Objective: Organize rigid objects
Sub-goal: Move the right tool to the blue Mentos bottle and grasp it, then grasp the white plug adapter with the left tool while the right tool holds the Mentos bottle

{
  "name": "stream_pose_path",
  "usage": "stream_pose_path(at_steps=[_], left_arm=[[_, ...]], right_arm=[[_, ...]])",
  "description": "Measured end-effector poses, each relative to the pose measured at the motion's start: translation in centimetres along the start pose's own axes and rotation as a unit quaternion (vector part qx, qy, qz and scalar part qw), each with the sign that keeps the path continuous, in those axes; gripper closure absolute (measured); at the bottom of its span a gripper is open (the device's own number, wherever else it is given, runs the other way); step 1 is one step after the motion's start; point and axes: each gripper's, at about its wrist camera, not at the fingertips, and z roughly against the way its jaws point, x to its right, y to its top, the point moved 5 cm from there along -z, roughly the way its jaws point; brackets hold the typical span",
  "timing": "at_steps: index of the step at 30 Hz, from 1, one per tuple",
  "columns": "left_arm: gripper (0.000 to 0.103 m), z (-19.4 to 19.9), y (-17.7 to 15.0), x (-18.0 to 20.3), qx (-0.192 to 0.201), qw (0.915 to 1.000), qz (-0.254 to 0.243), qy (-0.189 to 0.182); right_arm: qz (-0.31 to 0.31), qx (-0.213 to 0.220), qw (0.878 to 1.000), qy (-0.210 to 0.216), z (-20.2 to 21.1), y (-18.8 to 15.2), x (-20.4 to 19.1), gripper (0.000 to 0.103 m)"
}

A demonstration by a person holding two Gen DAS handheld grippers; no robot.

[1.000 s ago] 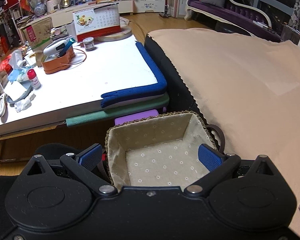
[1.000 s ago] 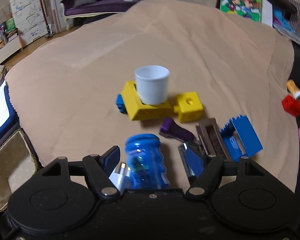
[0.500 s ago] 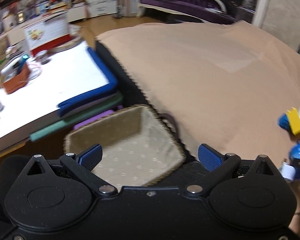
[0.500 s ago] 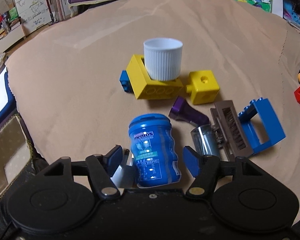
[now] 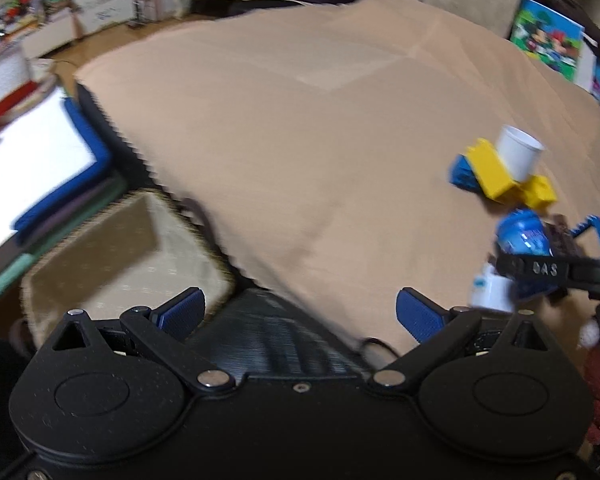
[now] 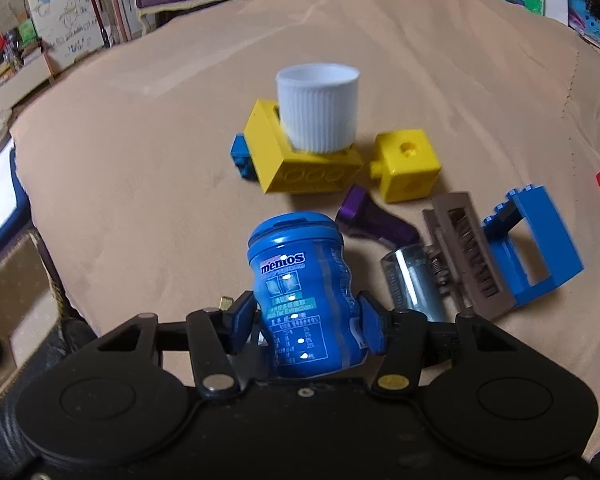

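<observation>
The right gripper [image 6: 306, 320] has just been closing, and its blue pads now press on both sides of the blue Mentos bottle [image 6: 304, 292], which stands between them with its long axis running away from the camera, lid end farthest out. It pinches the bottle low on its body, near the label's small print, so the next move looks like a lift and a carry to the left. That way lies the lined basket [image 6: 10, 300], seen at the left edge of the right wrist view, below the edge of the tan cloth [image 6: 160, 152] and well apart from the bottle. The left gripper [image 5: 300, 312] hangs with its jaws spread and nothing between them, nearer the basket [image 5: 112, 256] than the right one. Beyond the bottle lie a purple piece [image 6: 374, 224] and a clear cup [image 6: 410, 284], then the long yellow block [image 6: 296, 164] with the white ribbed cup [image 6: 318, 112] on it.
</observation>
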Motion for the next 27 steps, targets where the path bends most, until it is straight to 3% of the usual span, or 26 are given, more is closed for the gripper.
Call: stream_pose_path(at_steps=[7,12,18,27], left_arm=[[0.005,-2.7,-0.3,5.3,-0.038,0.9973,-0.057,-0.026],[0.005,-3.5,-0.6,9.0,-0.039,0.9942,-0.093,-0.036],[0.005,-4.6,-0.9,11.7,-0.043,0.9896,-0.134,-0.029],[0.005,-6.1,-0.7,13.7,-0.052,0.987,-0.151,-0.014]], right_arm=[[-0.037,0.029,0.999,0.021,3.0,1.1,2.6,0.049],[-0.051,0.029,0.998,0.018,3.1,1.2,3.9,0.049],[-0.06,0.007,0.998,0.016,1.4,1.0,4.7,0.049],[-0.055,0.01,0.998,0.013,1.1,0.9,4.1,0.049]])
